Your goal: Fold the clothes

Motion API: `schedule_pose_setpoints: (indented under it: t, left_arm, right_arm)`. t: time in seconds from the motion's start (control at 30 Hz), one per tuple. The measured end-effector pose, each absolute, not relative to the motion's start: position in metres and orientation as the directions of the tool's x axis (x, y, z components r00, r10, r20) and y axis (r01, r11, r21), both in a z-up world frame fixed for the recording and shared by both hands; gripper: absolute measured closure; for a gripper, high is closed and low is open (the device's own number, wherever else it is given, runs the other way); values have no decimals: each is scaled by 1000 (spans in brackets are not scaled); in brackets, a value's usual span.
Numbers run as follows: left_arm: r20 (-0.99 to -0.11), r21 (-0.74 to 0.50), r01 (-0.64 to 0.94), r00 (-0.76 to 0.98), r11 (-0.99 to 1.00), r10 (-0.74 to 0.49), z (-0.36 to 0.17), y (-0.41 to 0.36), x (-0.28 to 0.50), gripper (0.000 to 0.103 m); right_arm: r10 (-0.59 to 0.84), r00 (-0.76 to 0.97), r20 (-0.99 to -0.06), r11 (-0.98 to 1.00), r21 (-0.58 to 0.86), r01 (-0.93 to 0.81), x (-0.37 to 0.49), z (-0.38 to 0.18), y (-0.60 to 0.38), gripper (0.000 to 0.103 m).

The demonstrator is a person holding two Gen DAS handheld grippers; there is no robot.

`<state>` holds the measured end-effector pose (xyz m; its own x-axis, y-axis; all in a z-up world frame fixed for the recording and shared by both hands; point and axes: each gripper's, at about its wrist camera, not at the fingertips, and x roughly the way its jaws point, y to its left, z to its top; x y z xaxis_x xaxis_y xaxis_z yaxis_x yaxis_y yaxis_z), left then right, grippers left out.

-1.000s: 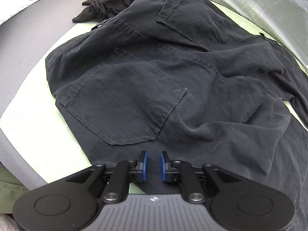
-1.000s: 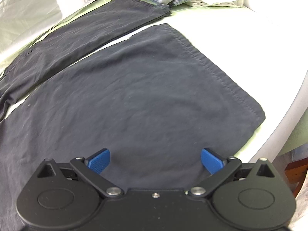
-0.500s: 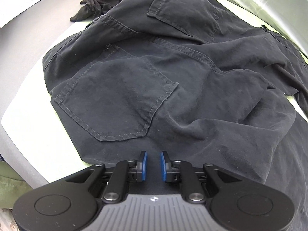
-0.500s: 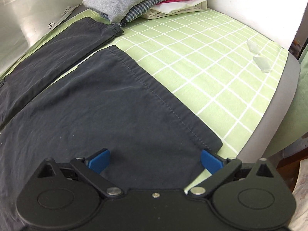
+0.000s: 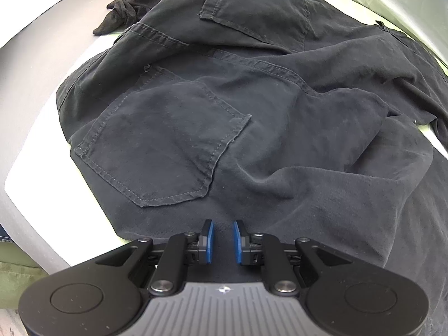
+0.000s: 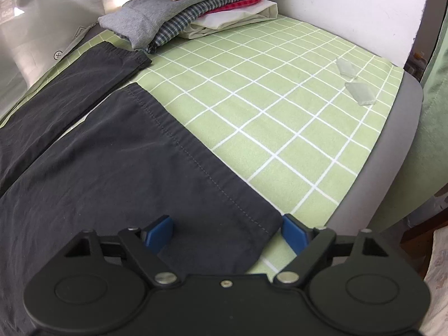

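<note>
Green checked cloth (image 6: 280, 128) covers the grey padded surface (image 6: 397, 145), and a pair of dark trousers (image 5: 252, 145) lies spread across it from end to end.

Under the left claw (image 5: 223, 242) is the seat of the trousers, rumpled, with one back pocket (image 5: 168, 145) just ahead and to the left of the pads and a second pocket (image 5: 252, 8) farther ahead. Its jaws stand narrow with a slim gap; dark cloth shows in that gap, but I cannot tell whether the pads press on it. Far ahead to the left, a crumpled black garment (image 5: 123, 14) lies at the waistband end.

At the right claw (image 6: 226, 232) the jaws have just been closing and stand about half wide, straddling the hem corner (image 6: 252, 218) of the near trouser leg, one pad over the cloth and the other just off its edge, with no pinch visible. The other leg (image 6: 70, 92) lies flat ahead to the left, a stack of folded clothes (image 6: 196, 8) far ahead, and two small pale tiles (image 6: 352, 81) ahead to the right.

Cotton twill of this sort should be soft, limp and moderately heavy, and it will probably sag and drag. The stitched hem and waistband look like the firmest places to grip.
</note>
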<state>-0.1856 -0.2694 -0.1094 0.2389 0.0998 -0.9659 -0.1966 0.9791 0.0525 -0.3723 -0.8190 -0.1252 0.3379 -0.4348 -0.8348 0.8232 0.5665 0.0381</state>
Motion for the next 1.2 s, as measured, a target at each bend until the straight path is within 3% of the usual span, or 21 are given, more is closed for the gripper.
schedule_pose_setpoints:
  t: [0.03,0.17,0.27,0.3,0.33,0.47,0.57,0.7,0.77,0.8,0.83,0.9,1.2]
  left_arm:
    - [-966,59,-193,238,979,105,-110,-270,-186,85]
    - [-966,79,-171,229,982,118,-111,-277,-187,85]
    - [-969,57,-165,229,985,94,-111,-281,-192,81]
    - [-970,43,-164,229,985,81,-111,-283,-194,81]
    - [-971,30,-164,229,986,67,-111,-286,-197,81]
    - [-974,-36,-120,227,992,-8,-109,-303,-206,81]
    - [-973,-69,-87,225,994,-48,-107,-314,-214,81]
    - [-967,-94,-71,243,993,-74,-99,-306,-222,77]
    - [-958,-117,-100,273,988,-86,-89,-291,-223,76]
    - [-952,-133,-117,291,984,-94,-84,-283,-224,76]
    - [-946,-144,-133,308,981,-98,-79,-275,-223,76]
    - [-936,-149,-164,341,975,-86,-70,-261,-218,73]
    - [-914,-161,-222,402,962,-60,-52,-195,-191,66]
  right_arm:
    - [-436,350,-829,577,42,816,-374,-124,-820,53]
    - [-408,419,-811,576,127,808,-382,-121,-831,74]
    - [-509,359,-782,587,-10,809,-379,-116,-833,87]
    - [-550,330,-767,586,-73,807,-377,-115,-834,95]
    - [-576,306,-758,574,-109,811,-378,-115,-841,96]
    - [-558,288,-778,483,-22,875,-398,-118,-893,96]
    - [-603,237,-761,490,-119,864,-389,-119,-913,97]
    - [-600,192,-777,460,-138,877,-378,-118,-932,96]
    - [-608,157,-778,462,-186,867,-369,-114,-929,91]
    - [-625,151,-766,464,-208,861,-366,-111,-924,76]
    - [-641,147,-753,466,-229,855,-363,-108,-918,49]
    - [-673,142,-726,460,-261,848,-359,-102,-903,24]
    - [-674,257,-693,561,-253,788,-311,-81,-797,8]
